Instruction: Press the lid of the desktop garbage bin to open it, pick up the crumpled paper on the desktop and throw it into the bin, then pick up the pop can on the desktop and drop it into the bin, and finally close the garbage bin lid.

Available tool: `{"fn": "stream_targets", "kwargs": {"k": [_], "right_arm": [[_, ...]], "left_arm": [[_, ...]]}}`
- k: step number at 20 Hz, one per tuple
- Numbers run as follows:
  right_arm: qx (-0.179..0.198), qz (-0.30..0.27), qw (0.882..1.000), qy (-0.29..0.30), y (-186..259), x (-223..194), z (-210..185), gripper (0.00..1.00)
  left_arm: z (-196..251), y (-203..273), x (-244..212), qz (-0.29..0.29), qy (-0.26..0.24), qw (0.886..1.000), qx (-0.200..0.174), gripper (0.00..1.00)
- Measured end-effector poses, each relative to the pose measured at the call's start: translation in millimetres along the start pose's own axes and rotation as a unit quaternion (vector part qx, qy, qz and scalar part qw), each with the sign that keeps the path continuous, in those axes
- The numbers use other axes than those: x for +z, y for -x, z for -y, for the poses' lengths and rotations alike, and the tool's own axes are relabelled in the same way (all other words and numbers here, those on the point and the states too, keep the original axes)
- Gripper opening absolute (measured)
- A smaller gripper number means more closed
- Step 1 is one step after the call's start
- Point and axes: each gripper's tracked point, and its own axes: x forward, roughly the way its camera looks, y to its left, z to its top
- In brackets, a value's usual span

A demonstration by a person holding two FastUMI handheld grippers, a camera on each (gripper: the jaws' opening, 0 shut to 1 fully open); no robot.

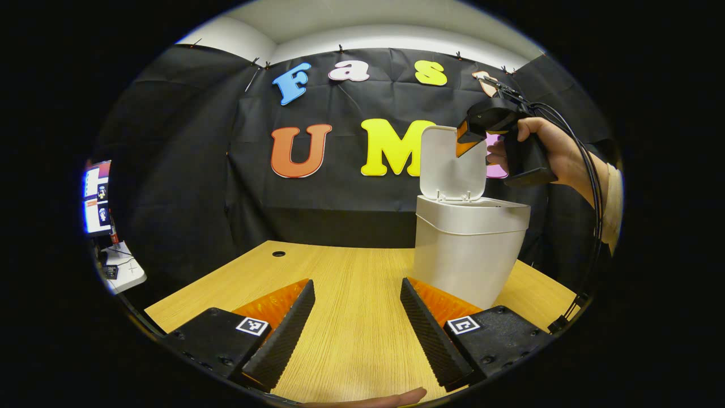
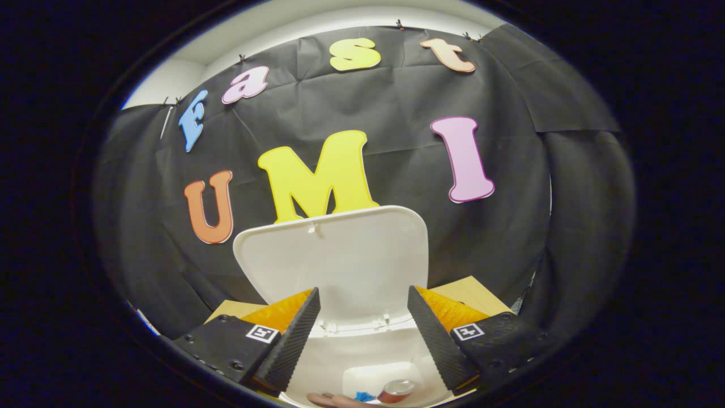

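1. Wooden desk [image 1: 351,317] fronts the black cloth wall, and the white garbage bin [image 1: 470,255] stands on it toward the right of the left gripper view, with its lid [image 1: 450,164] swung up and standing upright at the back.
2. Looking down into the bin in the right gripper view, the pop can [image 2: 399,390] lies at the bottom, so the can step looks done.
3. A small blue scrap sits beside the can; whether the crumpled paper is in there too cannot be told, since the bin's floor sits at the very edge of the view.
4. No paper or can lies on the bare stretch of desk in the left gripper view, so the remaining step is probably closing the lid.
5. The right hand-held gripper [image 2: 362,334] hovers above the bin's mouth, jaws wide apart with nothing between them; from the left gripper view it hangs beside the lid's upper edge, held in a hand [image 1: 552,150].
6. The left hand-held gripper [image 1: 357,334] is low over the desk just left of the bin, spread wide and holding nothing.
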Motion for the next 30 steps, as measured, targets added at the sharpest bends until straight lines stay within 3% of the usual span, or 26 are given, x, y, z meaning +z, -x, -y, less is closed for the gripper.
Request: {"fn": "stream_targets", "kwargs": {"k": [4, 8, 12, 16, 18, 20, 23, 30], "right_arm": [[0.026, 0.025, 0.999, -0.005, 12.2, 23.8, -10.3, 0.95], [0.057, 0.061, 0.997, 0.0, 28.7, 61.7, -29.6, 0.95], [0.054, 0.114, 0.992, 0.03, 31.2, 99.7, -45.2, 0.95], [0.062, 0.118, 0.988, 0.076, 15.4, 98.0, -69.1, 0.92], [0.049, 0.114, 0.987, 0.097, 3.5, 92.4, -71.1, 0.92], [0.023, 0.099, 0.99, 0.1, -11.4, 85.3, -61.0, 0.94], [0.021, 0.096, 0.992, 0.082, -23.9, 83.9, -54.6, 0.96], [0.028, 0.078, 0.991, 0.101, -0.4, 76.1, -51.7, 0.99]], "left_arm": [[-1.0, 0.6, 1.3, 0.0, 0.0, 1.0, 0.0, 0.99], [7.9, 1.5, 0.9, -0.003, 0.01, 1.0, -0.025, 0.99], [-3.7, -0.2, 1.0, -0.001, 0.006, 1.0, -0.013, 0.98], [-14.2, -2.9, -1.2, -0.005, 0.01, 1.0, -0.006, 0.98], [-19.5, -4.9, -2.6, -0.007, 0.012, 1.0, 0.002, 0.98], [-21.7, -7.1, -4.9, -0.012, 0.013, 1.0, 0.002, 0.98], [-32.1, -5.3, -2.2, -0.009, 0.011, 1.0, 0.012, 0.98], [-28.4, -3.9, -3.2, -0.009, 0.013, 1.0, 0.001, 0.98]]}}
